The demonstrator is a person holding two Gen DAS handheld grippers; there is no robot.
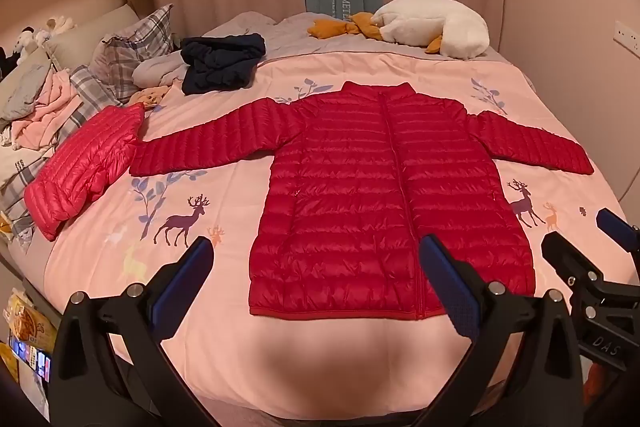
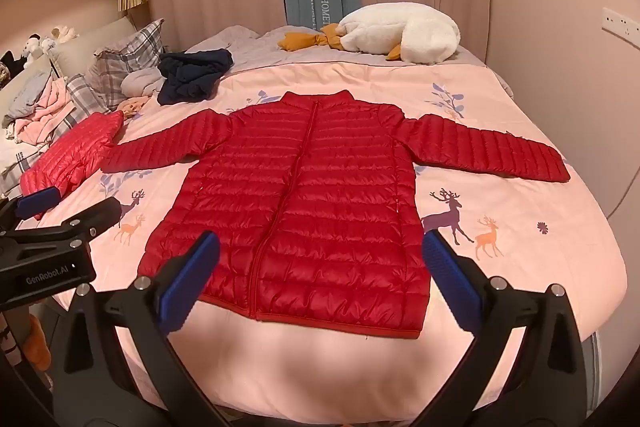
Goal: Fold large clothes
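Note:
A red quilted down jacket (image 1: 384, 187) lies flat, zipped, front up on the pink bed cover (image 1: 320, 359), both sleeves spread out sideways; it also shows in the right wrist view (image 2: 296, 203). My left gripper (image 1: 316, 251) is open and empty, held above the bed's near edge before the jacket's hem. My right gripper (image 2: 320, 247) is open and empty, likewise short of the hem. Each gripper shows at the edge of the other's view: the right one (image 1: 592, 251), the left one (image 2: 60, 211).
A folded pinkish-red down jacket (image 1: 84, 167) lies left of the left sleeve. A dark navy garment (image 1: 220, 63), plaid pillows (image 1: 132, 47) and loose clothes (image 1: 40, 111) lie at the back left. A white goose plush (image 1: 432, 27) lies at the back. Curtains hang behind.

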